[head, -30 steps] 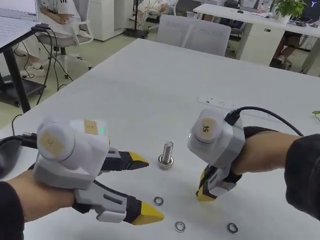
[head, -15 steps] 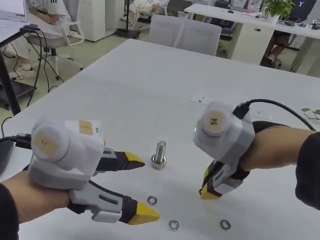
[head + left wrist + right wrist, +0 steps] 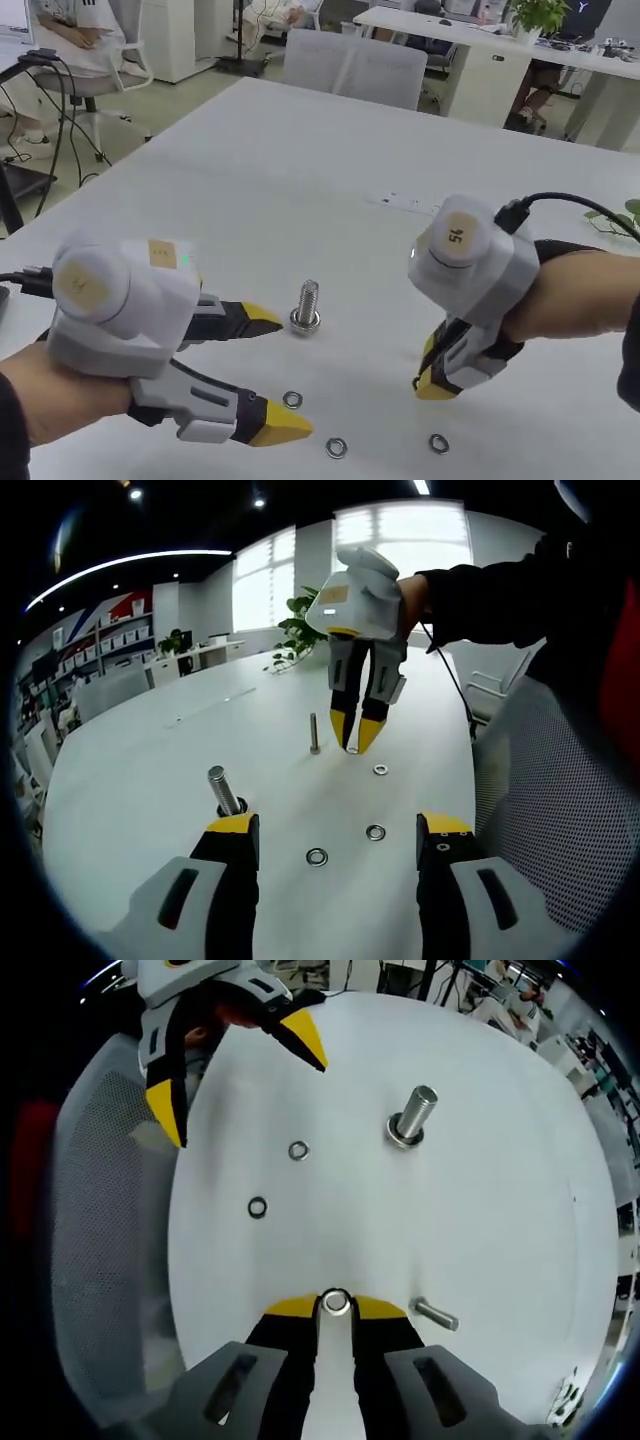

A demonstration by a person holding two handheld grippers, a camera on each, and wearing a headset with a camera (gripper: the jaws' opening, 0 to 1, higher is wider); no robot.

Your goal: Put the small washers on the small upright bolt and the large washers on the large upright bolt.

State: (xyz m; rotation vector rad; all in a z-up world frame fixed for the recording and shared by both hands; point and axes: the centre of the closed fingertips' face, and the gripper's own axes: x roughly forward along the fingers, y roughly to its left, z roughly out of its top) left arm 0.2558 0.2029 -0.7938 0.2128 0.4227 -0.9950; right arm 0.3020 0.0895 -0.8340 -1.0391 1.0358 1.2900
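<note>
The large bolt [image 3: 305, 306] stands upright on the white table between my grippers; it is also visible in the left gripper view [image 3: 225, 789] and the right gripper view [image 3: 411, 1116]. The thin small bolt [image 3: 314, 732] stands just beside the right gripper's tips [image 3: 436, 1313]. My right gripper [image 3: 437, 386] points down at the table, its jaws shut on a small washer [image 3: 336, 1303]. My left gripper [image 3: 268, 375] stands open and empty, low over the table. Loose washers [image 3: 292, 400] [image 3: 336, 447] [image 3: 438, 443] lie near the front edge.
The white table [image 3: 300, 170] stretches far ahead with a flat white strip [image 3: 410, 203] on it. Office chairs [image 3: 350, 70], desks and seated people are beyond the far edge. A cable [image 3: 575, 208] trails from the right gripper.
My right gripper has slid to the right, away from the large bolt, with its tips still down at the table. The left gripper has held its place; the head camera has shifted.
</note>
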